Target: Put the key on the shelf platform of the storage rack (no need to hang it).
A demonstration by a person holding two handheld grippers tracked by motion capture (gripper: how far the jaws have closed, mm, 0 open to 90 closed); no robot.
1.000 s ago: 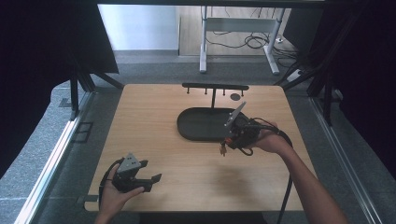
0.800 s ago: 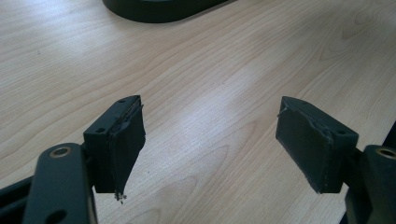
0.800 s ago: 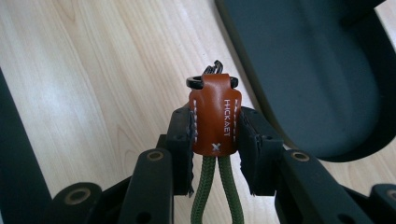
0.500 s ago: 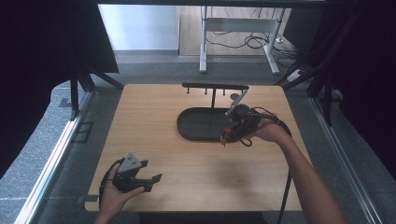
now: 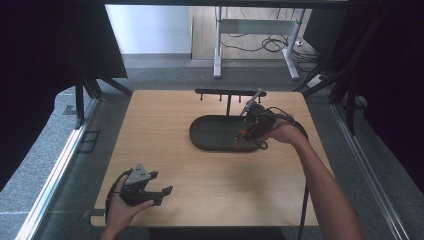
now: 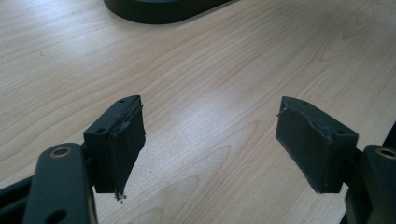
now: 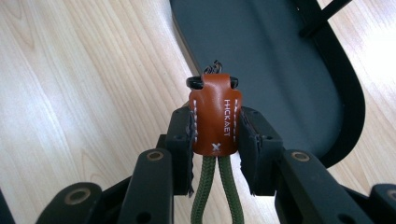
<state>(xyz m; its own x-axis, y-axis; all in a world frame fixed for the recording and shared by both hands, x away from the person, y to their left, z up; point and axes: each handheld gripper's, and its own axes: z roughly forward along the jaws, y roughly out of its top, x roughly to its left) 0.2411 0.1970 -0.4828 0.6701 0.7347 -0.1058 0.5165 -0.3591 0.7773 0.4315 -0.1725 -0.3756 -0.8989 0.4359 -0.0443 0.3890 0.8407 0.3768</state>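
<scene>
So my right tool [image 7: 215, 135] is clamped on a brown leather tab [image 7: 215, 116], a keychain-type thing with white stitching, a black ring [image 7: 196, 82] at the top end and a doubled green cord [image 7: 219, 191] running down between the jaws. It's hanging right at the near rim of the dark oval tray [image 7: 280, 70], at the tray's right end in the high view, with the black peg rack [image 5: 229, 93] standing just behind. My guess is this thing either gets dropped in the tray or hung on a peg. For a peg, I'd keep the ring end leading and clear of the pads, go in slow, and not squeeze harder since leather slips sideways. The stamp on the tab reads "HICKAET" as far as I can make out, plus a little stitched X below it. Left tool [image 6: 210, 140] sits with jaws wide apart over bare wooden surface [image 6: 210, 70], holding nothing.
</scene>
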